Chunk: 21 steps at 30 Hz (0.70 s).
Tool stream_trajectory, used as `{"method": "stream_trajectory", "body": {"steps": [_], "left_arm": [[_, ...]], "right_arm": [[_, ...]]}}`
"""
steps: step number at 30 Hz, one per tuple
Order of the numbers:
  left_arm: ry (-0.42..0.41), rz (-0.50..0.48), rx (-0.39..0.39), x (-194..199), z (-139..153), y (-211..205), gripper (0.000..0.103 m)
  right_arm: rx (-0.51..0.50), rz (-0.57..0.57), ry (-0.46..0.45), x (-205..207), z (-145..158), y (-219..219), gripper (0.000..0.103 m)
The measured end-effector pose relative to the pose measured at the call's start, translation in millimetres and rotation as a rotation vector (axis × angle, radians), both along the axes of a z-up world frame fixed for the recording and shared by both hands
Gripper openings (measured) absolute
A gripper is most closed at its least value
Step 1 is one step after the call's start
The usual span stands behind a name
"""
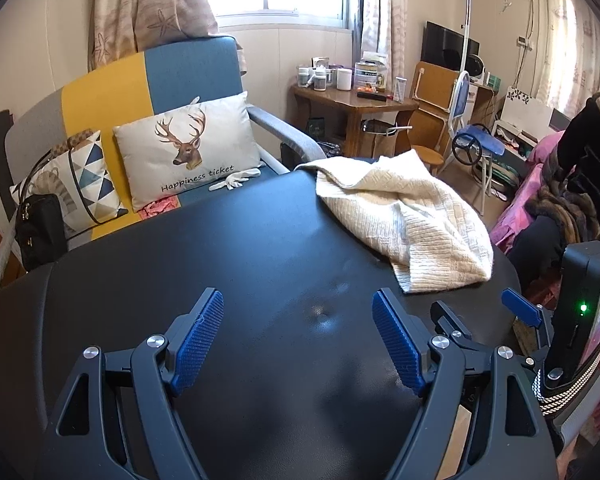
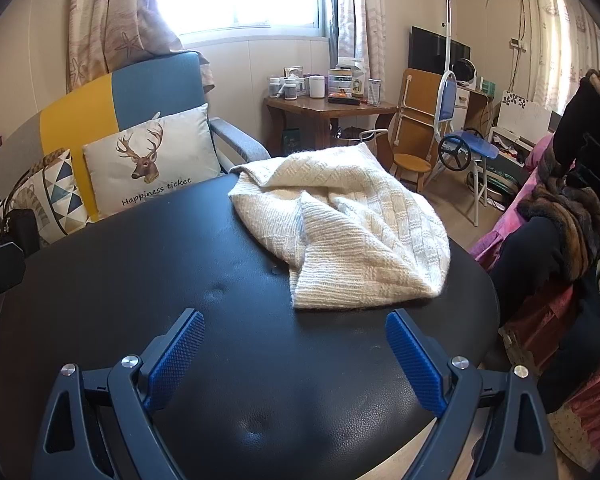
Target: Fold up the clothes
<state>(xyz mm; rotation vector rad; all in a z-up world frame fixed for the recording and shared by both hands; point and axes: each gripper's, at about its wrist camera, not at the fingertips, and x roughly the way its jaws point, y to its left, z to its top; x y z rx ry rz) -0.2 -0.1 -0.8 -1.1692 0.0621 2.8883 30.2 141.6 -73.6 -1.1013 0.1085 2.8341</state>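
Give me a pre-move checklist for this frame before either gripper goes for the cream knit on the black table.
1. Left gripper open and empty: ok.
2. Right gripper open and empty: ok.
3. Cream knit garment lying flat for folding: not ok, it is bunched with layers overlapping.
4. Garment fully on the black table: cannot tell, its far edge reaches the table's far rim.
5. Table surface between the fingers and the garment free of other items: ok.
6. Sleeves or hem identifiable for a grasp: cannot tell.
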Motion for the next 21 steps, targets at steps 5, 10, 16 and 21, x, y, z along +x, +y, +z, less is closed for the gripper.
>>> {"method": "stream_trajectory", "body": {"steps": [5, 10, 16, 21], "left_arm": [[-0.006, 0.000, -0.009, -1, -3, 0, 0.080], [-0.012, -0.001, -0.018, -1, -6, -1, 0.080], [-0.021, 0.003, -0.021, -2, -9, -3, 0.080], [-0.029, 0.009, -0.017, -3, -11, -6, 0.080]], "right_arm": [[0.000, 0.001, -0.008, 1, -2, -1, 0.094], [0.001, 0.002, -0.015, 2, -4, -2, 0.094], [-0.003, -0.001, -0.021, 3, -6, -1, 0.094], [-0.009, -0.010, -0.016, 4, -6, 3, 0.094]]}}
